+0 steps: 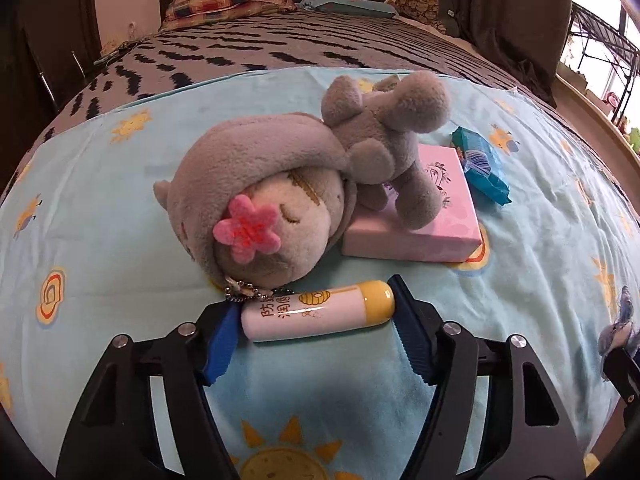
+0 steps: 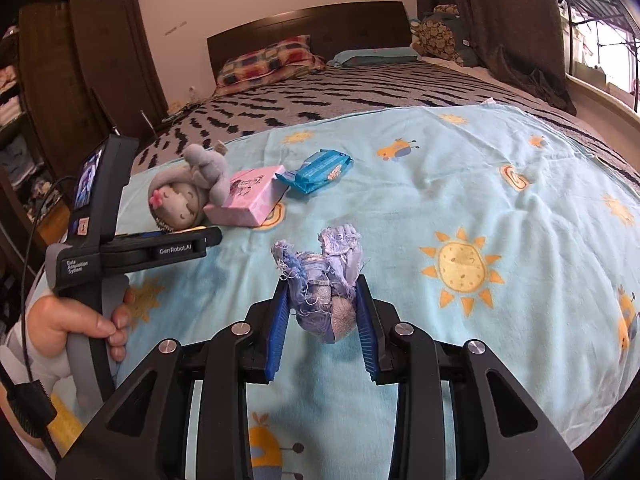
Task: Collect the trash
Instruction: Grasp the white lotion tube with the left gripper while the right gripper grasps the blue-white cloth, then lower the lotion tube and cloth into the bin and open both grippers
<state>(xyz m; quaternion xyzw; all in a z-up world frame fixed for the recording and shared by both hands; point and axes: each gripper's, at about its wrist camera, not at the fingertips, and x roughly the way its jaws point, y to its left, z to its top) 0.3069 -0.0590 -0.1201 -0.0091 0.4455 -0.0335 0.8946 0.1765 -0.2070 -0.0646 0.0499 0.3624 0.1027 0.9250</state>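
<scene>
Between the left tool's (image 1: 316,320) blue pads lies a lip-balm tube (image 1: 318,312) on the light-blue blanket (image 1: 120,208), its ends at both pads; whether they press it I cannot tell. Right tool (image 2: 323,312) is clamped on a crumpled purple cloth scrap (image 2: 320,276). Beyond sit a plush doll (image 1: 272,184), pink box (image 1: 436,208), and blue wipes pack (image 1: 480,164).

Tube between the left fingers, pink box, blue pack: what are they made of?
Tube: looks like hard glossy plastic, a bright highlight runs along its white body and yellow cap. Pink box: probably matte printed cardboard, with crisp edges and flat faces. Blue pack: thin plastic film, crinkled and slightly shiny; likely a soft wrapper.
</scene>
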